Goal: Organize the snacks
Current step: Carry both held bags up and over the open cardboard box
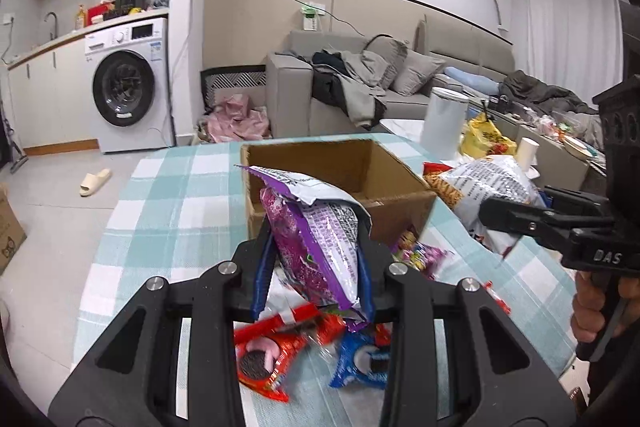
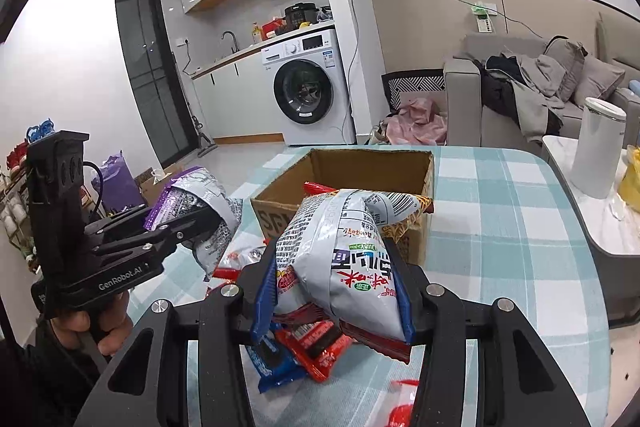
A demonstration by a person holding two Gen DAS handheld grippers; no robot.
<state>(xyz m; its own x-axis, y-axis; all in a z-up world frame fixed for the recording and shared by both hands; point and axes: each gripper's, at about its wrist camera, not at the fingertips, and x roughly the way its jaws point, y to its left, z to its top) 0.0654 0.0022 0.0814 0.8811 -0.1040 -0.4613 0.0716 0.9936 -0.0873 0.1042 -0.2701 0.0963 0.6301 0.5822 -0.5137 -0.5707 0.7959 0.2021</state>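
In the middle of each frame we see a bag lifted near the cardboard box [image 1: 340, 171], ready to drop in. Our left gripper [image 1: 314, 269] squeezes the purple snack bag [image 1: 316, 239]. Our right gripper [image 2: 334, 291] squeezes the silver noodle bag [image 2: 344, 251] tight.

Left claw [image 1: 316, 263] has a chip bag [image 1: 320, 247] between its fingers, box [image 1: 340, 179] on the worktop [image 1: 160, 195] just ahead. Cookie packs [image 1: 280, 351] lie on worktop below the claw. Right claw [image 2: 336, 291] has a noodle bag [image 2: 344, 259], box [image 2: 352, 171] ahead, left claw to its left, packs [image 2: 304, 347] underneath.
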